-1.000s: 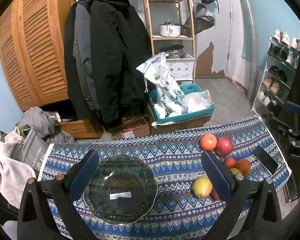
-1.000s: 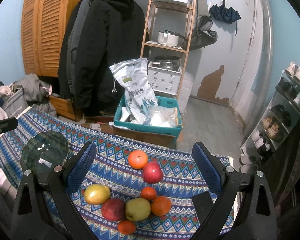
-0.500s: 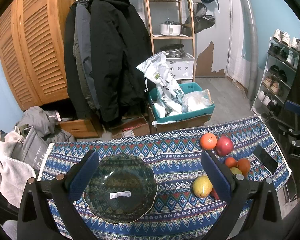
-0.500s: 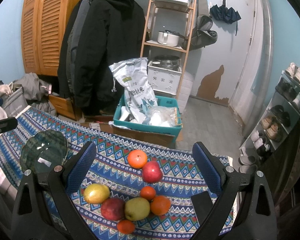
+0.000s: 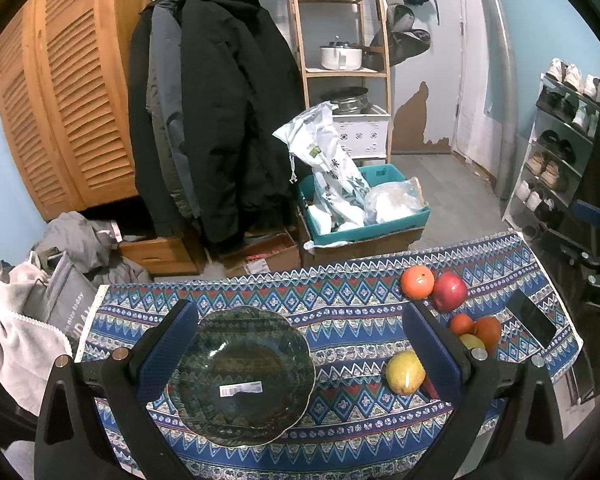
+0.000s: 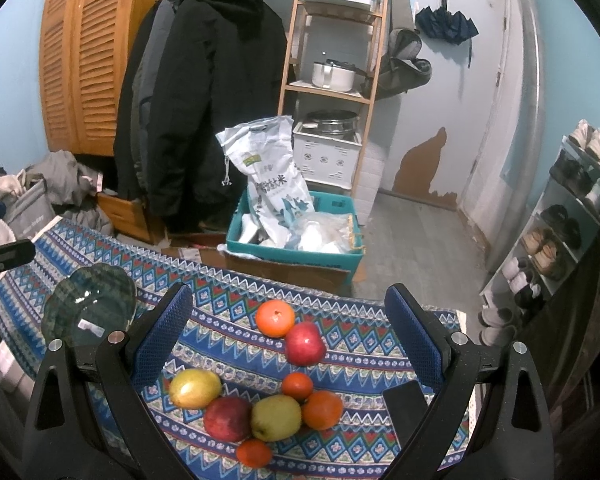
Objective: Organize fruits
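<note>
Jaws of both grippers stand wide apart and hold nothing. Left gripper hovers over a dark green glass plate lying on the patterned cloth of the surface. Right gripper hangs above the fruit: an orange touching a red apple, with a yellow pear, another apple and small tangerines clustered nearer. A black phone lies just beside them.
</note>
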### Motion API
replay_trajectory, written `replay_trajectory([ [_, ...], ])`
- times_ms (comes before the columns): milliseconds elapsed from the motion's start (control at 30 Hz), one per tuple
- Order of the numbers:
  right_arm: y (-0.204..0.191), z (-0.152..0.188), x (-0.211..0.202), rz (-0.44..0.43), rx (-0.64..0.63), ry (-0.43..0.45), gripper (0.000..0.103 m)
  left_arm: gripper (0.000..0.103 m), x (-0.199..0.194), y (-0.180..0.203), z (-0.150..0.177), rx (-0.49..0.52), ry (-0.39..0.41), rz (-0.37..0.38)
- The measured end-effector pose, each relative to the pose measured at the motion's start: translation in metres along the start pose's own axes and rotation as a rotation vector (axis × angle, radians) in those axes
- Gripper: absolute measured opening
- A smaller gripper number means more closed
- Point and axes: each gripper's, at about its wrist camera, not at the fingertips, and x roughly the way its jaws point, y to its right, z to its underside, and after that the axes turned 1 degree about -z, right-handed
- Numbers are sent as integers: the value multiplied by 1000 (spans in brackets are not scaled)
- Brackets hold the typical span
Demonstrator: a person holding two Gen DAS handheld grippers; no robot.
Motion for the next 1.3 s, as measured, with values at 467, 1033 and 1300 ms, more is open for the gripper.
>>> replay_trajectory([
  [467,4,-5,-2,8,9,-1,95,103,14,6,2,14,-50,18],
  [1033,45,9,23,40,88,-142,95,103,53,47,10,87,-186,106],
  [1300,58,22,47,49,104,-236,95,103,73,59,5,153,-214,87],
])
